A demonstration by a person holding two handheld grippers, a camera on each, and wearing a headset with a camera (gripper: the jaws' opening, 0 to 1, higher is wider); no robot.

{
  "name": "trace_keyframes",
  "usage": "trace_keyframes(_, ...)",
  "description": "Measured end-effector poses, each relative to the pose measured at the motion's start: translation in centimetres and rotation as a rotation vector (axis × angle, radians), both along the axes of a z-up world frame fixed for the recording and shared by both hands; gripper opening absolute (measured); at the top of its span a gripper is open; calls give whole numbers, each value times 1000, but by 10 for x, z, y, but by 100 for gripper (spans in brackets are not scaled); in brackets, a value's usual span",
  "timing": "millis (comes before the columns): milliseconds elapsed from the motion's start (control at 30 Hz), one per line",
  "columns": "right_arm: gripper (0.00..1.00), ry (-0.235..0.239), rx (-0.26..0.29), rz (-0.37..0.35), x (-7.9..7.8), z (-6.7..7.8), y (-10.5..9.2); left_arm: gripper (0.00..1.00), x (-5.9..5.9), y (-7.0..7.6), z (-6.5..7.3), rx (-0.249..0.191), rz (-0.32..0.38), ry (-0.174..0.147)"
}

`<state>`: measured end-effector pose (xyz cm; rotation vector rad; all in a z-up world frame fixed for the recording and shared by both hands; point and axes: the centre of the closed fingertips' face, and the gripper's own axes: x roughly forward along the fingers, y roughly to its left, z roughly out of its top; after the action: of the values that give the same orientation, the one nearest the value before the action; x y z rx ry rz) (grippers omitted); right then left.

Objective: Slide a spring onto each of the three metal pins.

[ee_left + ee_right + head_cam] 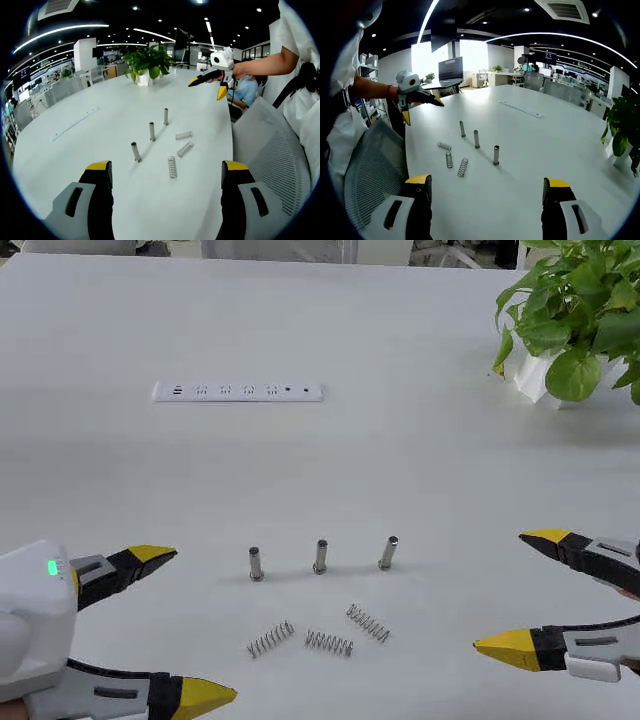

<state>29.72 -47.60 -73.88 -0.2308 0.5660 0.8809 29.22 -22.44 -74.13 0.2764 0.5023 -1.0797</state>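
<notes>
Left gripper (205, 624): wide open, empty, 8 o'clock
Right gripper (498, 591): wide open, empty, 4 o'clock
Springs (329, 643): loose, 6 o'clock of pins (320, 556)

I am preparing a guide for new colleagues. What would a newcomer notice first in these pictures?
Three metal pins stand upright in a row on the white table, with three springs lying loose just in front of them, nearer the person. The left gripper and the right gripper, both open with yellow tips, point inward from either side. A potted plant sits at the far right.
</notes>
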Motion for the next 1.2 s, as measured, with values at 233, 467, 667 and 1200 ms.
trace_keyframes(233, 91, 5, -1, 5, 2, -4, -4, 76, 4, -4, -16, 81, 24, 49)
trace_keyframes(467, 90, 1, 5, 3, 5, -5, -6, 65, 9, -12, -37, 145, 69, 130)
trace_keyframes(667, 89, 1, 10, -6, 5, -6, -9, 48, 9, -15, -55, 210, 102, 173)
trace_keyframes(1200, 90, -3, 32, 7, 0, -8, -9, 25, 3, -26, -90, 316, 116, 244)
